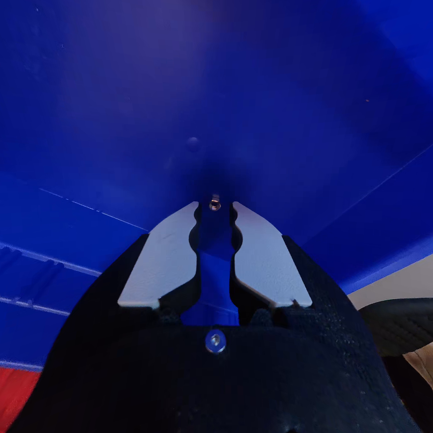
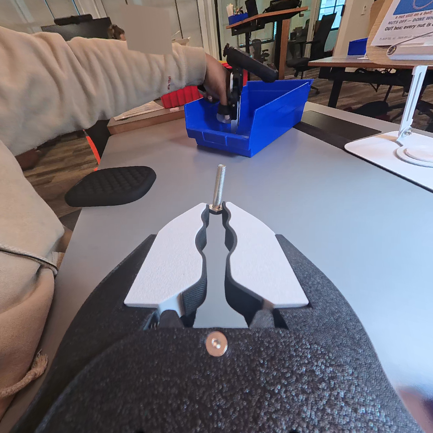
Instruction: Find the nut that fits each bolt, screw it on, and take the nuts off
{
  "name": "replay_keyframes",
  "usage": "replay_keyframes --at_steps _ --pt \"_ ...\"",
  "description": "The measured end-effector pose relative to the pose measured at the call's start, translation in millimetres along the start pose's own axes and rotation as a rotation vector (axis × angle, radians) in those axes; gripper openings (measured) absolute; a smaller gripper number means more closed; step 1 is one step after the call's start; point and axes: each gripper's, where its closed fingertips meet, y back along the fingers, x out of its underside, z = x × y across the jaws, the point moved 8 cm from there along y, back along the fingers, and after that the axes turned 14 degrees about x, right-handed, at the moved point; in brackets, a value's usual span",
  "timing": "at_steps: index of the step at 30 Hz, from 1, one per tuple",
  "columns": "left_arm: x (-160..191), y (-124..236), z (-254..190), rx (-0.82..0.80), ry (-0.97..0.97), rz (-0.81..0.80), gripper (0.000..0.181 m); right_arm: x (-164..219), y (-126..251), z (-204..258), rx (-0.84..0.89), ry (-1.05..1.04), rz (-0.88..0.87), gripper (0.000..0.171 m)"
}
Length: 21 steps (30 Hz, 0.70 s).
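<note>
Bolt [image 2: 219,186] we clamped mid-frame in right gripper [image 2: 215,206]; left gripper [image 1: 215,205] gaped around nut [image 1: 214,205] inside blue bin [image 1: 210,82].

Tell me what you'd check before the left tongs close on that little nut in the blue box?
1. Nut lies between the left tongs tips: ok.
2. Left tongs open wide enough around it: ok.
3. Tips low enough on the blue bin floor to pinch it: cannot tell.
4. Right tongs hold the bolt by its head, thread free: ok.
5. Nut size fits this bolt: cannot tell.
6. Bin sits steady on the table: ok.
</note>
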Motion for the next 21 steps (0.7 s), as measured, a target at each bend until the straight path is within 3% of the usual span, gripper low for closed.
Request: replay_keyframes --at_steps 14,17,21 --pt "-1 1 -2 0.047 0.002 -0.036 0.012 0 -1 4 -0.001 0.024 -0.005 0.01" --pt "-2 22 -40 0.078 -0.16 -0.057 0.011 1 -4 7 0.006 0.036 -0.002 0.01" --pt "-2 69 -139 0.098 -0.48 -0.083 0.011 7 -15 13 0.014 0.047 0.019 0.01"
